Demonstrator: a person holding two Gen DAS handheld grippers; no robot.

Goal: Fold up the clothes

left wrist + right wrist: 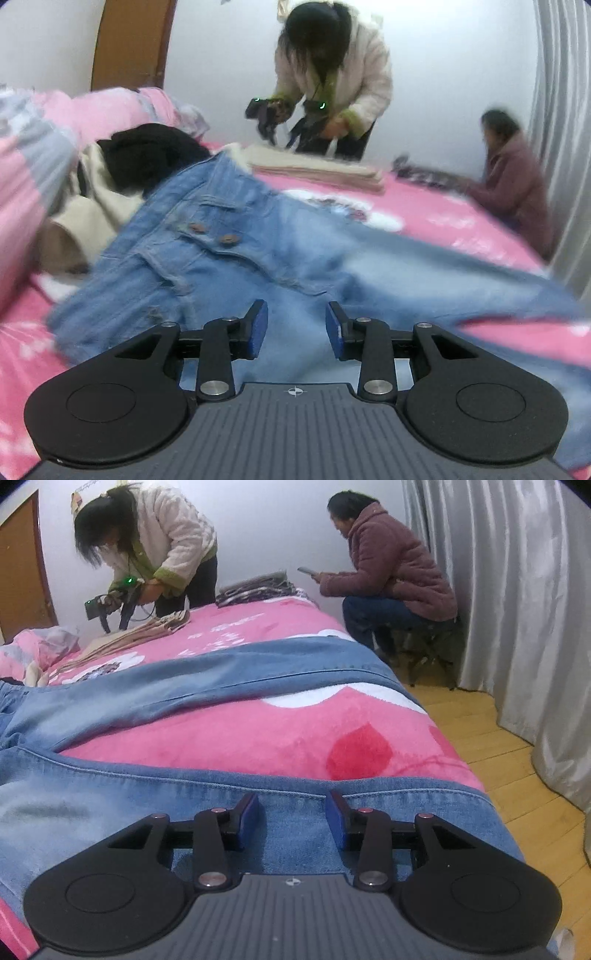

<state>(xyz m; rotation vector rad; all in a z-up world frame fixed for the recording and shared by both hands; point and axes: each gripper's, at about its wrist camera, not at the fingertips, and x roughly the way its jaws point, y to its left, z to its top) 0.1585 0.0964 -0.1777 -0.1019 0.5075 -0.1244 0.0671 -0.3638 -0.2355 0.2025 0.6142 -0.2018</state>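
Right now I am between grips, with the jeans [258, 251] spread across the pink floral blanket [258, 734] and neither of my tools holding any of them. My left gripper [296, 330] hangs over the pale thigh area just below the waistband, its blue pads parted with only bare denim showing through the gap. My right gripper [291, 818] sits above the nearer leg, close to the side seam, and its jaws are likewise spread with nothing pinched.

From the right wrist view the two legs lie splayed in a V, a wedge of blanket showing between them, and the far leg [258, 672] runs toward the edge of the bed. So I judge the fold itself has not begun: this is the laying-out step, with the garment flat but not yet squared.

The next move, as I read it, calls for bringing one leg over onto the other so the seams line up. That wants a pinch low enough to catch the fabric edge rather than skate across the flat cloth, one tool near the waist and the other further down the leg, lifted together.

Beyond, a person in a cream jacket [162, 535] works over a stack of folded beige cloth [317, 171], and another in a maroon coat [391, 565] sits by the grey curtain [517, 590].
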